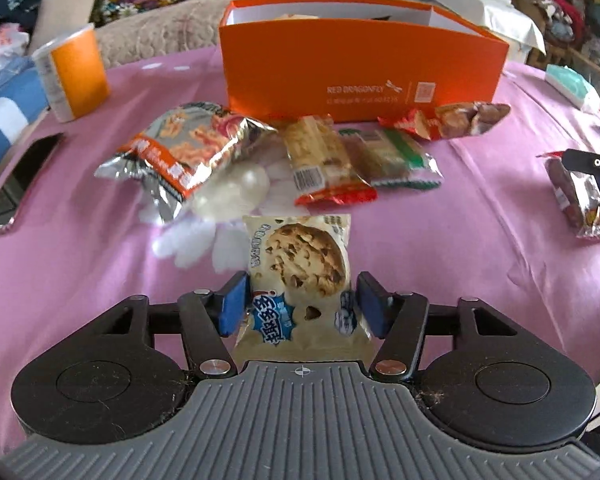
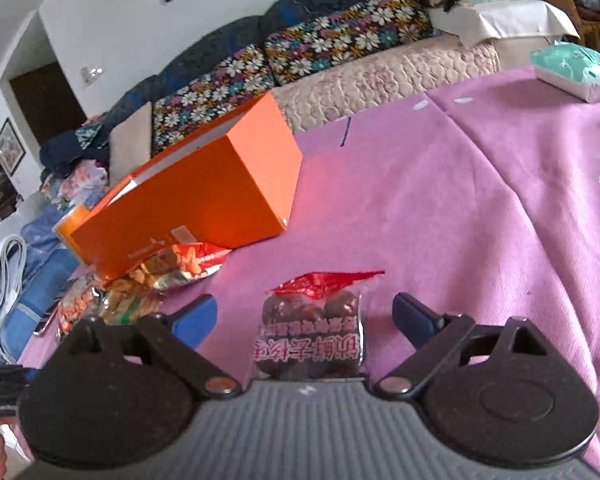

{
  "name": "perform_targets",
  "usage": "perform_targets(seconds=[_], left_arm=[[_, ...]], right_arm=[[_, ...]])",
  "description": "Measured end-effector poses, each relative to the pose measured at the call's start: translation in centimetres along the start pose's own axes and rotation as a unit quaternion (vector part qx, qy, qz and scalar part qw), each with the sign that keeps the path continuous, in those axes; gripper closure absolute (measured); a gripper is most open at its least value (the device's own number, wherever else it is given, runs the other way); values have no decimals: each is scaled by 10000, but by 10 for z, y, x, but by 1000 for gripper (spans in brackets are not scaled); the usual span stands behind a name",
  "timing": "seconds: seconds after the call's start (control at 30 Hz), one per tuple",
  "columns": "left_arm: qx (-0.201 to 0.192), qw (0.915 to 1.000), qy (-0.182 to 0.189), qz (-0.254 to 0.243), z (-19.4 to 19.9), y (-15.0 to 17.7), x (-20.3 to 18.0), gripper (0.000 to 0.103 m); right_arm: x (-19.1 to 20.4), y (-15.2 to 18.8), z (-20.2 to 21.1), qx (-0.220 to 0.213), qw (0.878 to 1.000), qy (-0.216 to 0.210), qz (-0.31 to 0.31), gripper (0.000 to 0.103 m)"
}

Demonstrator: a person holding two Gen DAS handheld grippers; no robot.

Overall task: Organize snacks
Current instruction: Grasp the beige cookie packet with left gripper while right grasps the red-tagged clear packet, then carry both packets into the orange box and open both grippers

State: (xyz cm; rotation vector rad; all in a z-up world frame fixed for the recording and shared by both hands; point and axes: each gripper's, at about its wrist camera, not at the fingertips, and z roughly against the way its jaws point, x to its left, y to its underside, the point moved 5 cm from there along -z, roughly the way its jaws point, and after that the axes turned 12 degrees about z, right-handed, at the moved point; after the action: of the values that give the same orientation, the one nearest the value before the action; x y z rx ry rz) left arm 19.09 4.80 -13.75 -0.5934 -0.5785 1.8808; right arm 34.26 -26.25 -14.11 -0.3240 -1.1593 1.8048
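A cream cookie packet [image 1: 300,280] sits between the blue pads of the left gripper [image 1: 298,304], which press on both of its sides and hold it just above the pink tablecloth [image 1: 460,264]. Beyond it lie more snacks in a loose cluster: a silver-and-orange chip bag [image 1: 184,148], a red-ended biscuit packet [image 1: 320,160] touching a green-edged wafer packet [image 1: 392,156], and a red nut packet [image 1: 448,120] right against the front wall of the open orange box [image 1: 360,76]. An orange-and-white cup [image 1: 74,72] stands to the left of the box. In the right wrist view, a clear packet of dark brown dates [image 2: 312,328] with a red top seal lies flat on the cloth between the fingers of the right gripper [image 2: 304,320], whose jaws are spread wide and clear of the packet on both sides. A teal tissue pack [image 2: 576,72] rests near the far table edge, a floral sofa [image 2: 340,44] behind.
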Motion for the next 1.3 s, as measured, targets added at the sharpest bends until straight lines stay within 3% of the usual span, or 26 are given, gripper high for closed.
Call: perform_targets(seconds=[0.07,0.13,0.23,0.3,0.57,0.73,0.8,0.83,0.87,0.9,0.93,1.03,1.13,1.3], left_arm=[[-21,10000,-68,7,0,0,-2,73],[30,9998,-161,64,-1,-2,-2,54],[-52,9996,-262,-111,-3,-5,-7,37],[-65,9988,-350,-335,-7,-4,-10,35],[-15,10000,94,-17,-8,-1,-2,44],[-134,9998,135,-75,-8,1,-2,44],[-198,9997,146,-68,-8,2,-2,44],[-226,9996,150,-62,-8,3,-2,45],[-252,9996,143,-51,-7,2,-1,48],[-319,9994,160,-53,-5,2,0,66],[-385,9990,196,-77,-3,1,0,97],[-278,9985,467,23,-1,-4,3,97],[-222,9956,793,454,12,-10,15,97],[-650,9910,1002,601,49,-49,31,97]], right_arm=[[2,3,3,-35,9999,-55,109,10],[3,3,5,125,9995,-79,265,10],[1,-3,19,284,9994,88,151,10],[2,-9,36,31,9998,66,195,10],[25,0,39,385,9946,474,841,10],[30,-3,23,537,9903,836,971,10],[31,-1,12,711,9884,867,1021,16],[32,2,7,828,9871,864,1068,27],[33,6,2,931,9859,839,1111,26],[36,7,2,910,9832,911,1295,32],[38,8,3,952,9808,942,1419,38],[38,9,11,904,9856,727,1232,43],[37,8,22,798,9883,657,1121,43],[45,-24,42,243,9960,364,778,43]])
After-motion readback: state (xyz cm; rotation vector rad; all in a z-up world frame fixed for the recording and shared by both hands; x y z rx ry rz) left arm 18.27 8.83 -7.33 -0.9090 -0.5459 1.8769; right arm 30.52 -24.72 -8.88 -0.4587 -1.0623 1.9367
